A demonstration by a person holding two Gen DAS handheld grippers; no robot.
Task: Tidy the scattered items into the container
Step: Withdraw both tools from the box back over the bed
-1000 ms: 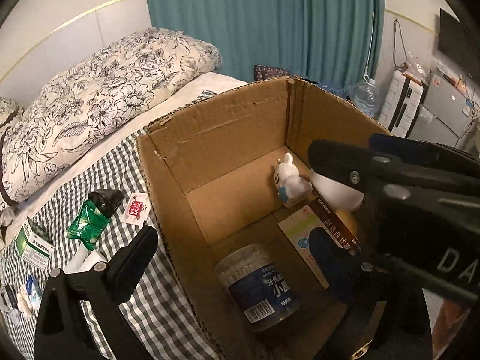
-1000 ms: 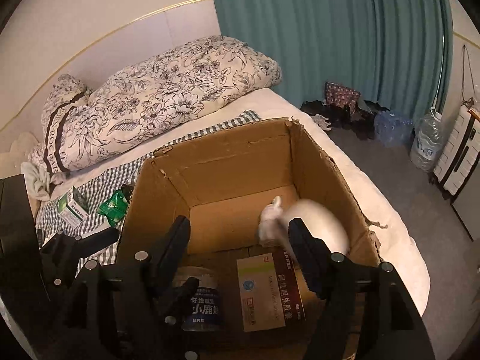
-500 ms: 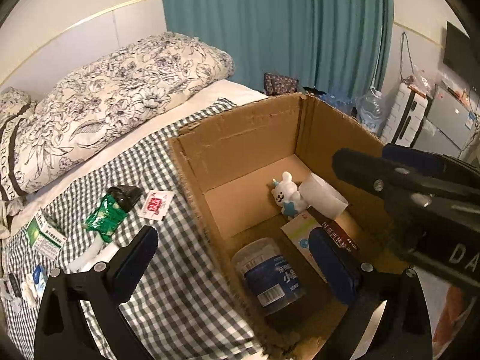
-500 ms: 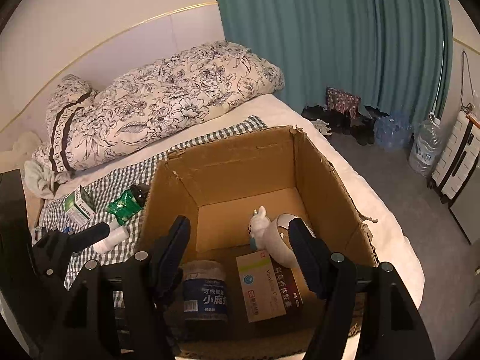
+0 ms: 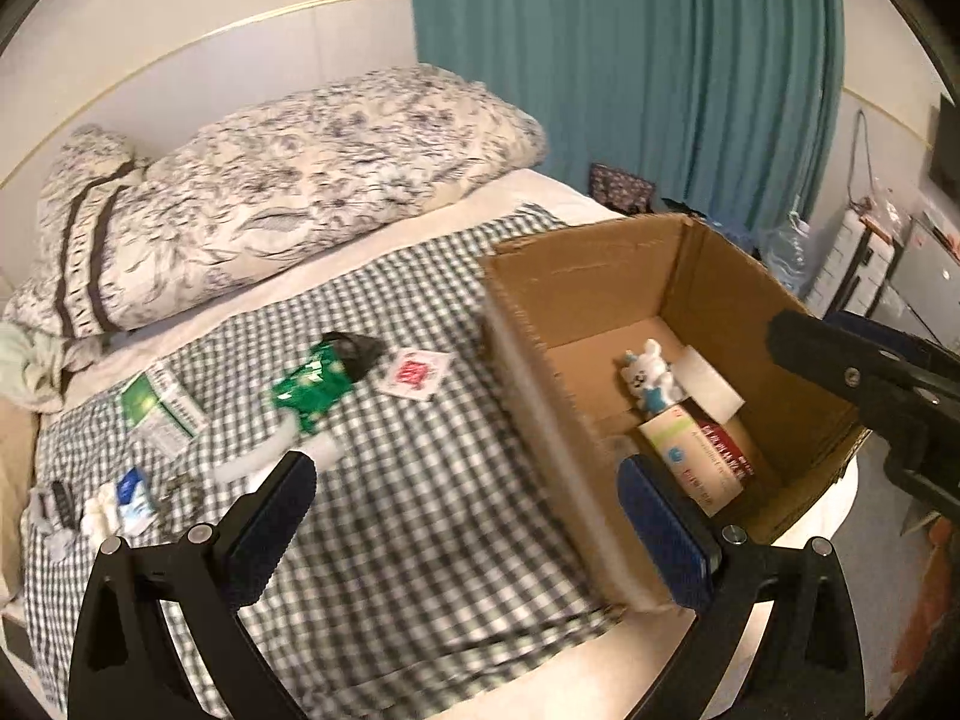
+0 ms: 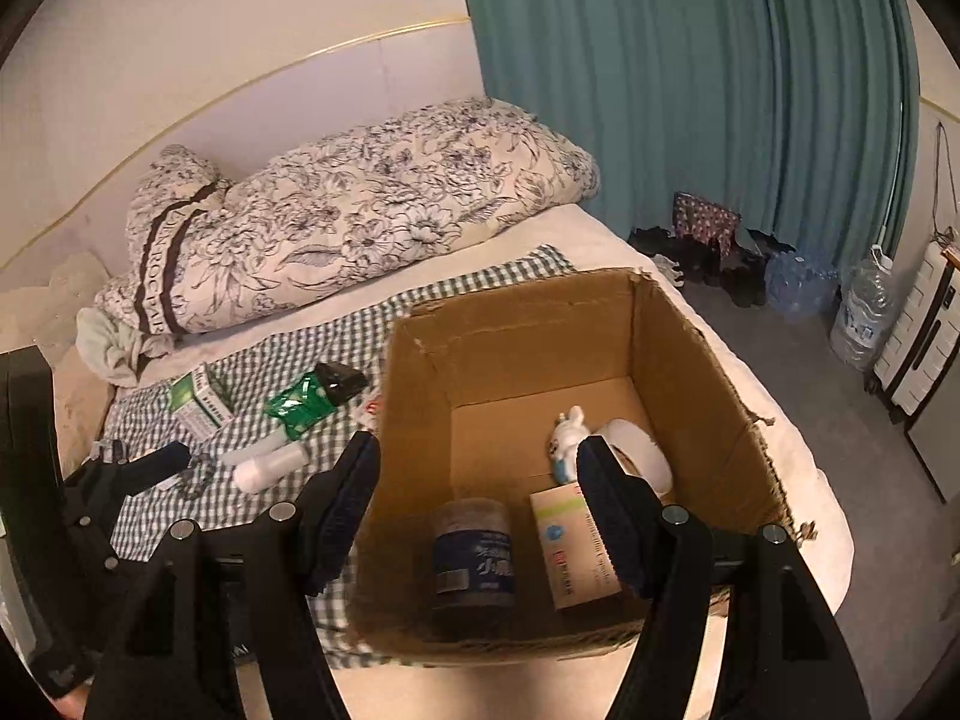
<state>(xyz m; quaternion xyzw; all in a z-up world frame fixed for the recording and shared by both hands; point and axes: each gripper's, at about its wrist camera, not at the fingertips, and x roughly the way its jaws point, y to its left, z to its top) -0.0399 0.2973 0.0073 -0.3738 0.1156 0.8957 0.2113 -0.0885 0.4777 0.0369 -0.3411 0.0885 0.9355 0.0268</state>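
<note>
Both grippers have withdrawn from the cardboard box [image 5: 678,324], left gripper [image 5: 468,516] and right gripper [image 6: 480,510] spread and empty; green packet [image 5: 312,387] lies at eleven o'clock of the left, long axis toward one o'clock, left nearer.

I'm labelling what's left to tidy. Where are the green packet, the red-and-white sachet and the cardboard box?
green packet [image 5: 312,387], left wrist view, middle of its face
red-and-white sachet [image 5: 414,373], left wrist view, red print
cardboard box [image 6: 522,330], right wrist view, inner back wall
</note>
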